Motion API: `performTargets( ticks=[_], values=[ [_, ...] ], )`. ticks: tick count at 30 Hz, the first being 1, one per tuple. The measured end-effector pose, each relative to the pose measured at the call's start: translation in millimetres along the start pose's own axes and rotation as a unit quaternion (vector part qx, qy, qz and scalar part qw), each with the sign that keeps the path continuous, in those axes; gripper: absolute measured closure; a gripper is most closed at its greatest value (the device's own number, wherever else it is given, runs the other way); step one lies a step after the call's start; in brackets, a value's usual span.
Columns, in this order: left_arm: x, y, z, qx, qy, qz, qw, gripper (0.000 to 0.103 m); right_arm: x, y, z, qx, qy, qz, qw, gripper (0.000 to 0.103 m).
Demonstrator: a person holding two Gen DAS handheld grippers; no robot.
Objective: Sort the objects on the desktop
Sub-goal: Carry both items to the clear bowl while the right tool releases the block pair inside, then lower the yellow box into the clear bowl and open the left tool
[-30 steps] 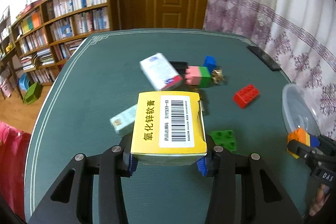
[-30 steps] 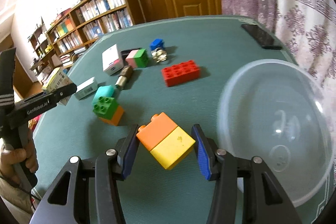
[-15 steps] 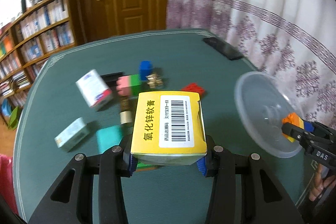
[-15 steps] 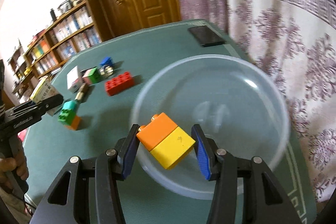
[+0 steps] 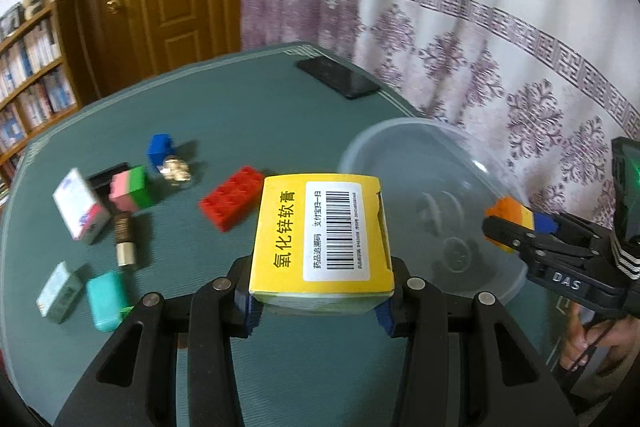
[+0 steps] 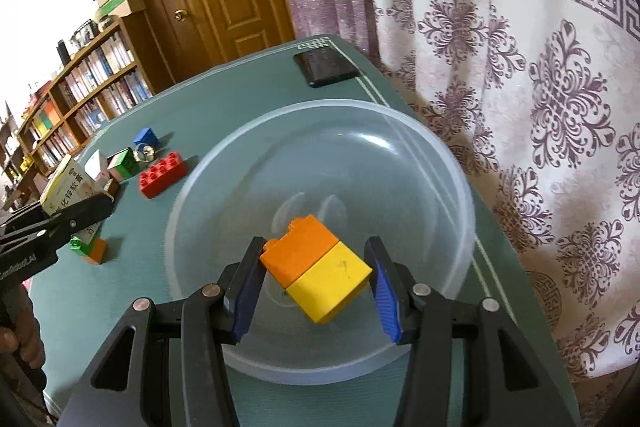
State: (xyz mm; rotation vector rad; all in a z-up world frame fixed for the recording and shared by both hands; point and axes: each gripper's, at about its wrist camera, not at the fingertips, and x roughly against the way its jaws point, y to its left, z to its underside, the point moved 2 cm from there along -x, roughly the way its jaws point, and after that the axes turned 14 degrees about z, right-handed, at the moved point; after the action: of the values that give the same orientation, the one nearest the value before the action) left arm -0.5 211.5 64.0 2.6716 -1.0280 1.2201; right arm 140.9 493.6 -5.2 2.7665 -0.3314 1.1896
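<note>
Green table [image 5: 248, 115], scattered blocks [image 5: 230, 202], phone [image 5: 338, 79]

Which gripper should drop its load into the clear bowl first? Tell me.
Right. The right gripper holds the orange-yellow block directly over the clear bowl; the left's yellow box sits at its rim.

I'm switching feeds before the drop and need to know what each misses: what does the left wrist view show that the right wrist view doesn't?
Only the left wrist view shows the teal rounded case, the small pale green box and the dark tube with a silver cap.

Only the right wrist view shows the green and orange brick stack and the whole rim of the clear plastic bowl.

Both show the yellow barcoded medicine box clamped in the left gripper, the orange and yellow brick clamped in the right gripper over the bowl, and the red studded brick.
</note>
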Motion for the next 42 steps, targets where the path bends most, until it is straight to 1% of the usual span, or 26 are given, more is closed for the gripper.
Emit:
performTargets(
  ticks=[10, 20, 32, 33, 35, 37, 39, 42],
  values=[
    [-29.4, -28.2, -5.7, -0.023, 0.023, 0.044, 0.9985, 0.056, -9.7, -18.3, 0.0, -0.017, 0.009, 0.016, 1.0, 0.048],
    [-52.6, -49.5, -2.4, -0.04, 0.044, 0.099, 0.9933, 0.056, -10.8, -23.0, -2.1, -0.012, 0.003, 0.031, 0.999, 0.048],
    [-68.0, -56.4, 3.1, -0.037, 0.064, 0.117, 0.9904, 0.055, -10.0, -23.4, -4.8, -0.009, -0.002, 0.036, 0.999, 0.048],
    [-68.9, -55.9, 3.8, -0.035, 0.067, 0.117, 0.9902, 0.053, -9.4, -23.3, -4.8, -0.008, -0.004, 0.037, 0.999, 0.048],
    [-70.0, -54.7, 5.0, -0.029, 0.07, 0.118, 0.9901, 0.047, -8.9, -22.8, -5.5, -0.007, -0.006, 0.039, 0.999, 0.048],
    [-70.6, -54.2, 5.4, -0.028, 0.068, 0.116, 0.9905, 0.037, -7.9, -22.5, -5.6, -0.007, -0.007, 0.039, 0.999, 0.048],
    [-68.8, -54.0, 5.0, -0.028, 0.064, 0.113, 0.9911, 0.035, -7.7, -22.2, -5.9, -0.006, -0.008, 0.039, 0.999, 0.048],
    [-66.2, -53.3, 4.2, -0.029, 0.06, 0.11, 0.9918, 0.035, -6.9, -21.3, -5.5, -0.006, -0.008, 0.039, 0.999, 0.048]
  ],
)
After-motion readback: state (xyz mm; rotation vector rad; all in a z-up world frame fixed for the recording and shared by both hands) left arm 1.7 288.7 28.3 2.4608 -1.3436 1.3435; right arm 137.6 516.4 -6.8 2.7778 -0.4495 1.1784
